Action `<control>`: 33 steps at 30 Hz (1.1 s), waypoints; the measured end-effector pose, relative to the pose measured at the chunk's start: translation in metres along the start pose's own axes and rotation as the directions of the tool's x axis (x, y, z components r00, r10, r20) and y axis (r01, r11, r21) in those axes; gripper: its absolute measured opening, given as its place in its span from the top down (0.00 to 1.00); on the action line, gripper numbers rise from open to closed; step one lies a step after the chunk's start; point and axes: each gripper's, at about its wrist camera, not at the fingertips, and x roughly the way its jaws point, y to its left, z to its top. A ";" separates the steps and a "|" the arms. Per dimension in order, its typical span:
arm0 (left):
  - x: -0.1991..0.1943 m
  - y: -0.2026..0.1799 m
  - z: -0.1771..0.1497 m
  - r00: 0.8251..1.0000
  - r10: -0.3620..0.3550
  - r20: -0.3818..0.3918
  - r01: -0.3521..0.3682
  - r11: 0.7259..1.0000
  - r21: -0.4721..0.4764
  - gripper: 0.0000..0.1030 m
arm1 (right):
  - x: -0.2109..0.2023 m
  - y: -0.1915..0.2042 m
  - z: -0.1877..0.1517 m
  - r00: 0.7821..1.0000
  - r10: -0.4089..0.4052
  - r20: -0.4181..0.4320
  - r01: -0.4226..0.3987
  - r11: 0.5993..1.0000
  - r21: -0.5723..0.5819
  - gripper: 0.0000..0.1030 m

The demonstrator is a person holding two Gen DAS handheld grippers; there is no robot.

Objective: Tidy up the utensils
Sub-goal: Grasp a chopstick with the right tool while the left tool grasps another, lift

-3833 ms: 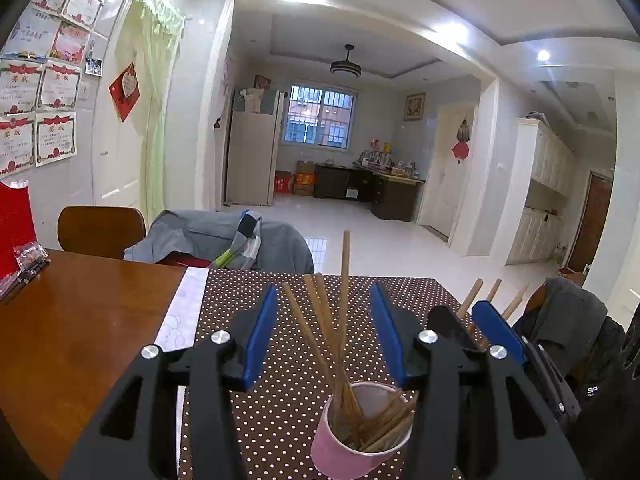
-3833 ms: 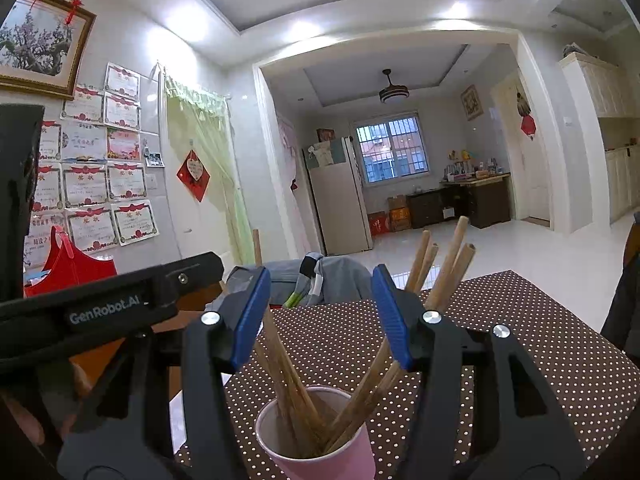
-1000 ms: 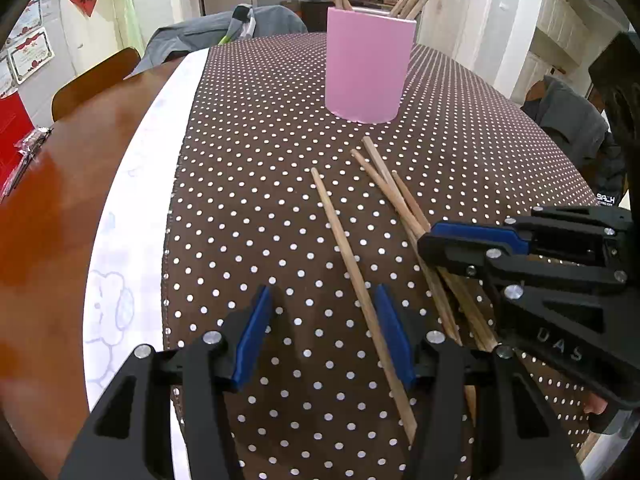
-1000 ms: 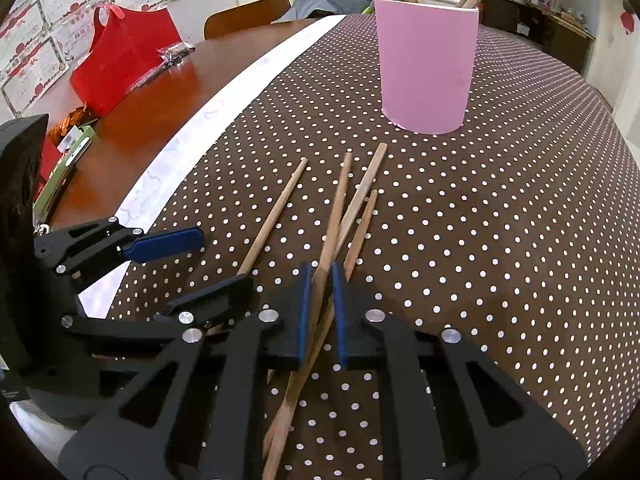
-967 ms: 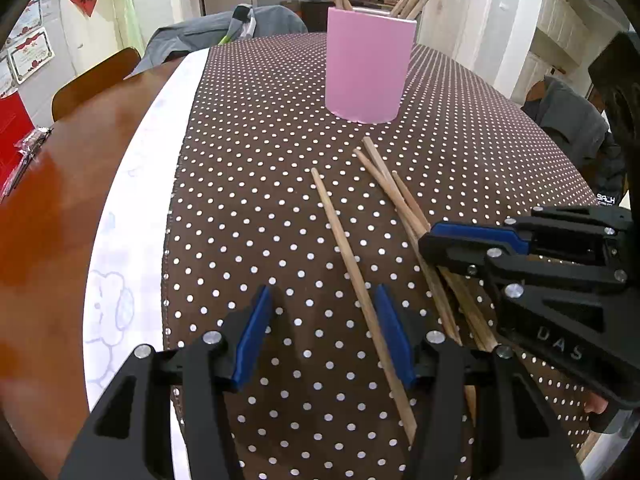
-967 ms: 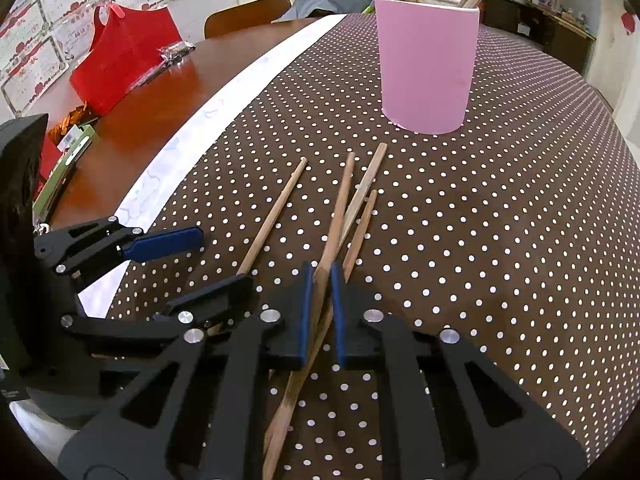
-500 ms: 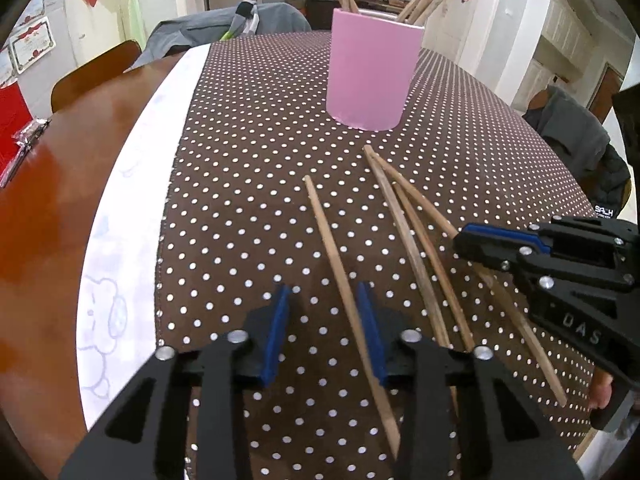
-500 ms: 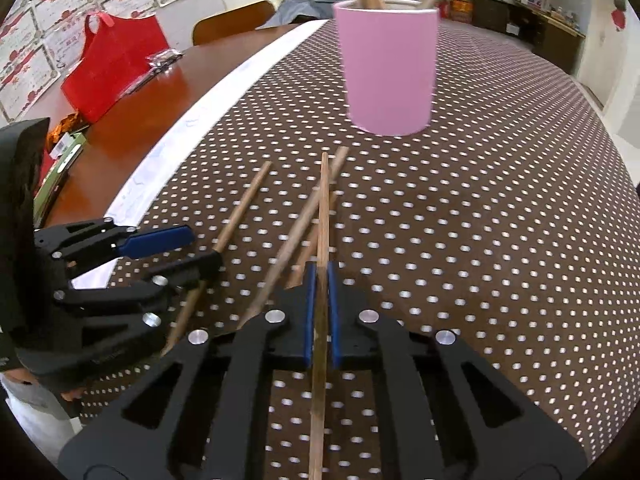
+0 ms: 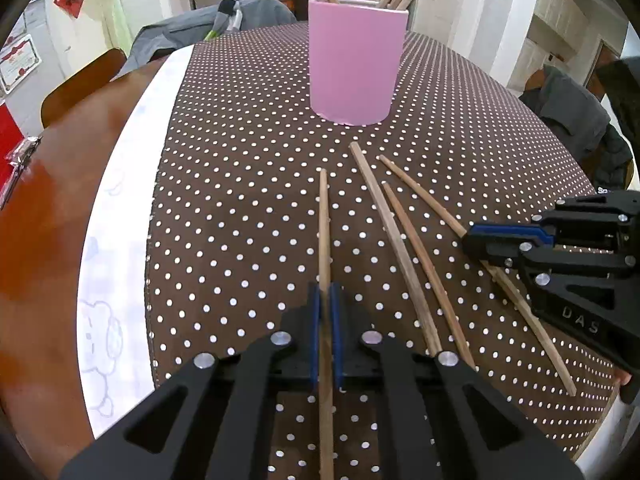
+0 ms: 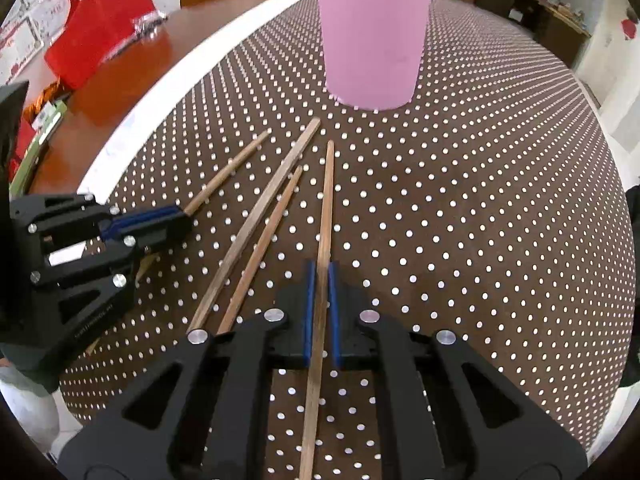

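A pink cup (image 9: 355, 62) with several wooden chopsticks in it stands on the brown dotted tablecloth (image 9: 240, 184); it also shows in the right wrist view (image 10: 374, 40). My left gripper (image 9: 325, 300) is shut on one chopstick (image 9: 323, 224) that points at the cup. My right gripper (image 10: 320, 276) is shut on another chopstick (image 10: 326, 200). Two loose chopsticks (image 9: 400, 240) lie on the cloth between the grippers, also seen in the right wrist view (image 10: 256, 224). The right gripper shows in the left wrist view (image 9: 480, 240), the left gripper in the right wrist view (image 10: 176, 218).
A white cloth strip (image 9: 120, 240) borders the tablecloth, with bare wooden table (image 9: 40, 240) beyond. A red bag (image 10: 96, 28) stands on the wood at the far left. Chairs with grey clothing (image 9: 572, 116) stand around the table.
My left gripper has closed on the leftmost chopstick, which was lying between its open jaws. My right gripper has swung its held chopstick toward the cup.
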 end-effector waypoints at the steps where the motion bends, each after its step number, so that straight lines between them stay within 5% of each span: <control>1: 0.000 0.000 0.001 1.000 0.000 -0.004 0.000 1.000 0.005 0.94 | 0.001 0.002 0.005 1.000 0.000 -0.018 0.000 1.000 -0.015 0.92; 11: -0.003 -0.003 0.007 1.000 -0.022 0.019 0.022 1.000 0.008 0.94 | 0.014 0.003 0.043 0.988 0.033 -0.152 -0.045 0.996 -0.073 0.92; 19: -0.043 -0.001 0.021 0.980 -0.081 0.184 0.085 0.996 -0.013 0.94 | -0.006 0.004 0.046 0.998 0.069 0.004 -0.069 0.996 -0.059 0.94; 22: -0.062 0.002 0.029 0.956 -0.124 0.264 0.135 0.991 -0.023 0.94 | -0.023 0.003 0.050 0.992 0.083 0.092 -0.078 0.996 -0.053 0.94; 25: -0.080 0.007 0.036 0.913 -0.187 0.362 0.214 0.976 -0.035 0.94 | -0.042 -0.002 0.054 0.976 0.100 0.194 -0.095 0.995 -0.037 0.94; 33: -0.104 -0.002 0.060 0.808 -0.242 0.537 0.284 0.959 0.005 0.94 | -0.094 -0.015 0.055 0.887 0.118 0.446 -0.140 0.990 0.016 0.94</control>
